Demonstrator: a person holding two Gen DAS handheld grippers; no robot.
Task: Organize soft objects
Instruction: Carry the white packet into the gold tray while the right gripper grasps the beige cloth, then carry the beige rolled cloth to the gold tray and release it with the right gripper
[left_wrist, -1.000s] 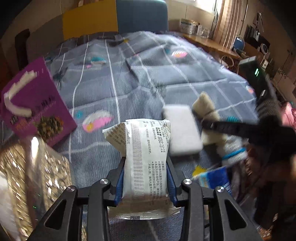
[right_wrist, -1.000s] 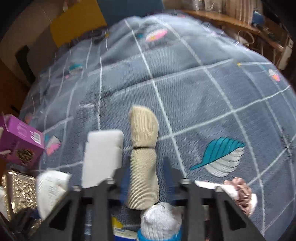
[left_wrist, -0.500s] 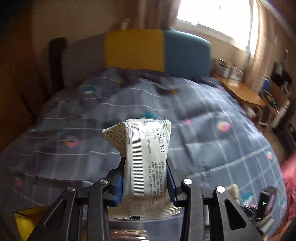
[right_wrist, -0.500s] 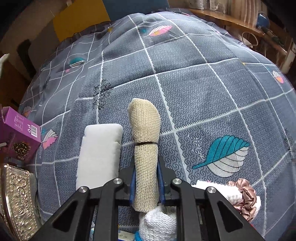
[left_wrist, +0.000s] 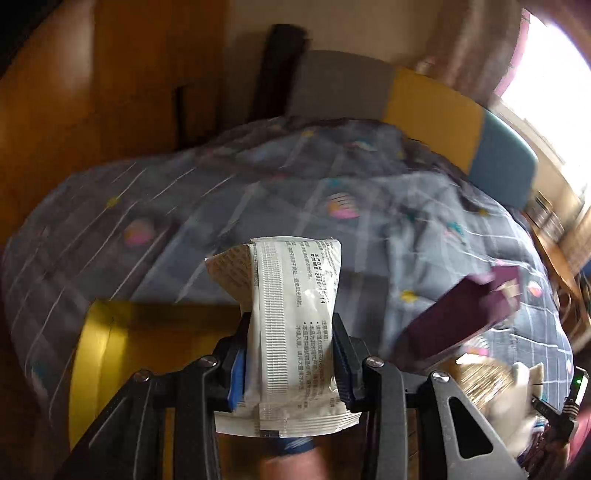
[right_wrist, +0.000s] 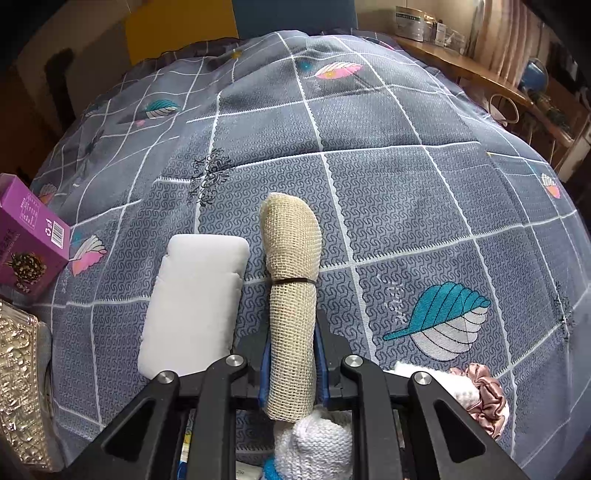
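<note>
My left gripper (left_wrist: 290, 332) is shut on a white printed packet (left_wrist: 293, 325) and holds it in the air above a yellow container (left_wrist: 110, 339) at the bed's left edge. My right gripper (right_wrist: 291, 343) is shut on a beige mesh roll (right_wrist: 291, 280) that lies lengthwise on the grey patterned bedspread (right_wrist: 388, 184). A white foam pad (right_wrist: 195, 302) lies just left of the roll. A white knitted item (right_wrist: 314, 443) sits under the gripper, and a pink scrunchie (right_wrist: 487, 398) lies at the lower right.
A purple box (right_wrist: 26, 240) and a gold patterned pouch (right_wrist: 22, 387) lie at the left of the bed; both also show in the left wrist view, the box (left_wrist: 458, 321) and the pouch (left_wrist: 480, 380). A wooden wardrobe (left_wrist: 92, 92) stands left. A desk (right_wrist: 480, 74) runs along the right.
My left gripper has swung left with the packet, from over the bed's items to above the yellow container. My right gripper has closed on the beige roll.
</note>
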